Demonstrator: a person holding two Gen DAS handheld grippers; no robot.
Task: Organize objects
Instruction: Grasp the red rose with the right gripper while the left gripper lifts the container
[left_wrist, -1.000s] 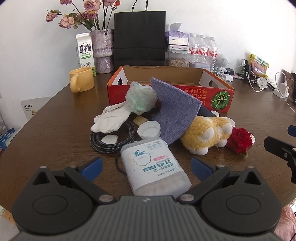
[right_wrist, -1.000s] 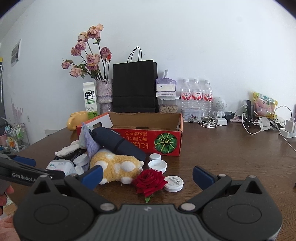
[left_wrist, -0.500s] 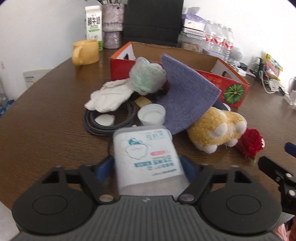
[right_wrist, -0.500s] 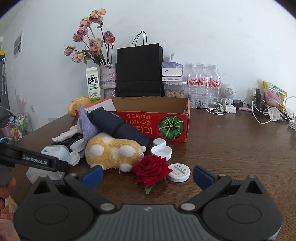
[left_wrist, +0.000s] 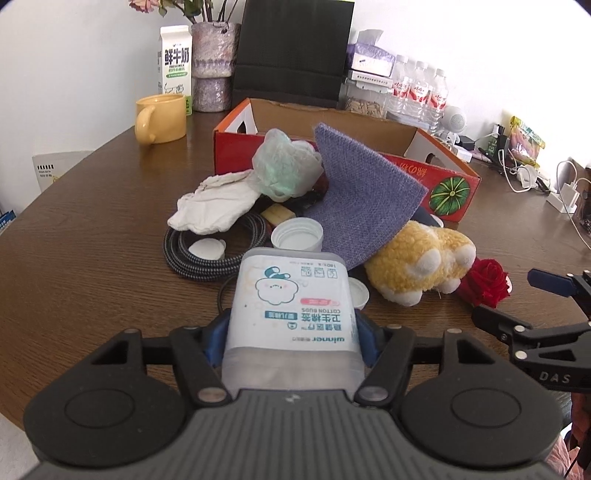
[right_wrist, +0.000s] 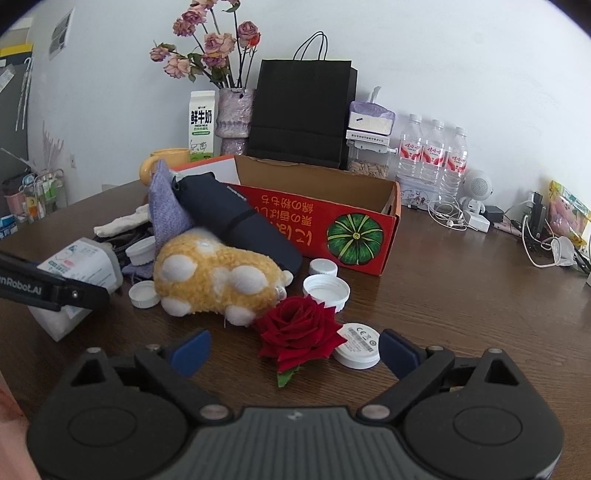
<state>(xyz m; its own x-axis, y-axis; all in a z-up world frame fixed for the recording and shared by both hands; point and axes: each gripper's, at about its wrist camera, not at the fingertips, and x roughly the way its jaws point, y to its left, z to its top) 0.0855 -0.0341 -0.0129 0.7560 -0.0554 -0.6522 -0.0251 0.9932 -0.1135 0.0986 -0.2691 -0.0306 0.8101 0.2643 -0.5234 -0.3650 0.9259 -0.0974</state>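
A clear cotton bud box with a white label sits between the blue pads of my left gripper; its jaws are closing and both pads press on the box's sides. In the right wrist view the same cotton bud box stands tilted at the left. My right gripper is low over the table with its jaws closing; a red rose lies between the fingertips, untouched. An open red cardboard box stands behind the pile.
A yellow plush toy, a purple cloth, a dark folded umbrella, a braided cable, white cloth, bottle caps and a white disc crowd the table. A yellow mug stands far left.
My left gripper closed onto the cotton bud box and tipped it up. The right gripper moved forward and down, bringing the rose between its fingers.
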